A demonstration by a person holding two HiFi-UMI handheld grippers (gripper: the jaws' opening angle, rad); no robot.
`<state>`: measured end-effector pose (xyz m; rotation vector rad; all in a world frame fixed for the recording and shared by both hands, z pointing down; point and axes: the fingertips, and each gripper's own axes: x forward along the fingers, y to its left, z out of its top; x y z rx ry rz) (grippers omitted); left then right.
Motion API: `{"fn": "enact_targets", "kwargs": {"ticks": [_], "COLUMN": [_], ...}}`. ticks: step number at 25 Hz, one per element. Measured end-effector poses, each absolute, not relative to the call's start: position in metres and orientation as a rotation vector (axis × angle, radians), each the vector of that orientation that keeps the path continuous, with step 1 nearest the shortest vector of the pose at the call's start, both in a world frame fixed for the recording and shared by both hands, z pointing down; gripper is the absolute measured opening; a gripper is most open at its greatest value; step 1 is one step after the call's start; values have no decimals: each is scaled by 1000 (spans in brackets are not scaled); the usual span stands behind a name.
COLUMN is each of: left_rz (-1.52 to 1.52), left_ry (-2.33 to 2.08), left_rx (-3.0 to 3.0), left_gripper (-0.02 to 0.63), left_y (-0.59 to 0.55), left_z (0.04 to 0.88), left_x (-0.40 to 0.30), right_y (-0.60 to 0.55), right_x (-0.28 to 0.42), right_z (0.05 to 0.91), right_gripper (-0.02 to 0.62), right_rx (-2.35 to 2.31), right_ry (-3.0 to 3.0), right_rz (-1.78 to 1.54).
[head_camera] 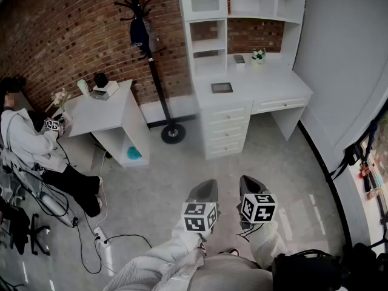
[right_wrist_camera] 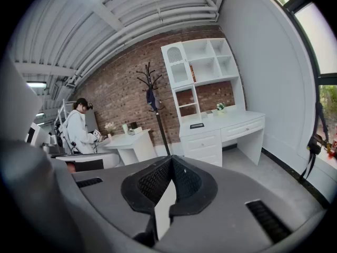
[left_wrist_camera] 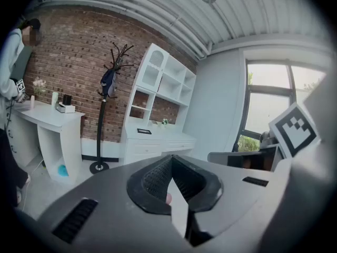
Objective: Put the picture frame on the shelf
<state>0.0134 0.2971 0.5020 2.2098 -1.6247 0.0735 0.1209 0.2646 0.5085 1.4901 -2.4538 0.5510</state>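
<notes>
1. Far ahead of both pairs of jaws, well out of reach, a small dark rectangular picture frame (head_camera: 221, 87) is seen lying flat on the top of a white wooden desk with drawers (head_camera: 267, 88).
2. Beyond the picture frame and higher than it, as seen along the jaws, a white open shelf unit (head_camera: 206, 19) is set on the back of the desk.
3. The grey left gripper (head_camera: 205, 188) is held with its jaws pressed together, and nothing is caught between them.
4. The grey right gripper (head_camera: 251, 184), just beside the left, is likewise held closed on nothing.
5. The step in hand is judged to be the approach, since the picture frame is not yet picked up.
6. For the next move, the floor ahead of the jaws must be crossed and one pair of jaws parted. That pair must then be brought down over an edge of the flat-lying frame so that it can be lifted.
</notes>
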Motion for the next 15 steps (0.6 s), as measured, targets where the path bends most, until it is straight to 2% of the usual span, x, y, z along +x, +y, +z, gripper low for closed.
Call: {"fn": "enact_targets", "kwargs": {"ticks": [15], "left_rz": [112], "left_ry": [-1559], "left_rx": [2265], "left_gripper": [8], "left_y": [283], "left_z": [505], "left_x": [-19], "right_y": [250], "right_x": [81], "right_z": [514], "right_gripper": [24], "right_rx": [1475], "right_ry": [-2446], "right_rz": [553]}}
